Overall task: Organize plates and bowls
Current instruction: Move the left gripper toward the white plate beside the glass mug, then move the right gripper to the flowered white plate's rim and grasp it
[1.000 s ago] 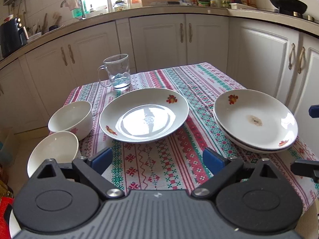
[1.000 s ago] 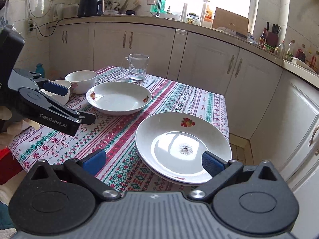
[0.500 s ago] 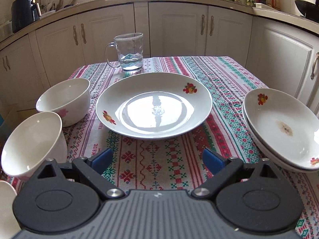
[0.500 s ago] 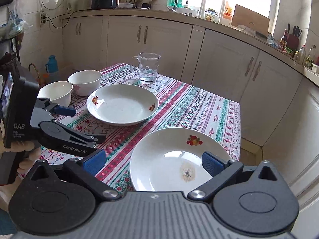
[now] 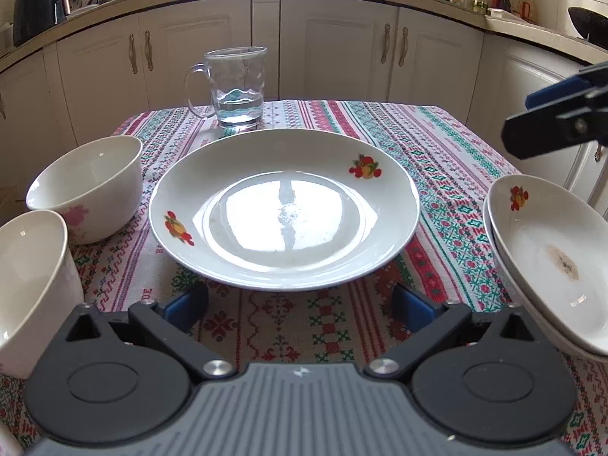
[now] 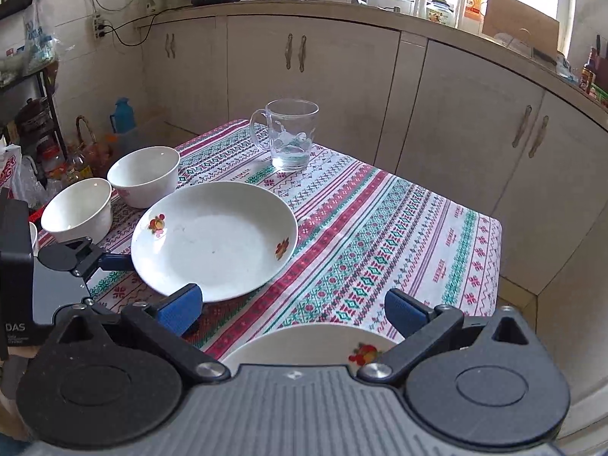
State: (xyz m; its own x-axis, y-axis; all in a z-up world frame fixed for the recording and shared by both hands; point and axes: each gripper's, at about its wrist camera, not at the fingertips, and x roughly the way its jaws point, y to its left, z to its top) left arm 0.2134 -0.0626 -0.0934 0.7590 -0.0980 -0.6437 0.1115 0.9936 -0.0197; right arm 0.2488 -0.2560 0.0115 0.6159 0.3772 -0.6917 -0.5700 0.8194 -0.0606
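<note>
Left hand-held gripper (image 5: pixel 300 300), jaws opening and empty, faces the wide white ceramic plate (image 5: pixel 285 209) dead ahead; right hand-held gripper (image 6: pixel 292 309) gapes empty, farther off.

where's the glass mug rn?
The glass mug stands at the table's far edge, just behind the big plate, with the two bowls off to its left in both views.

white plate (image 5: pixel 285 209), two bowls (image 5: pixel 87 186) (upright)
</note>
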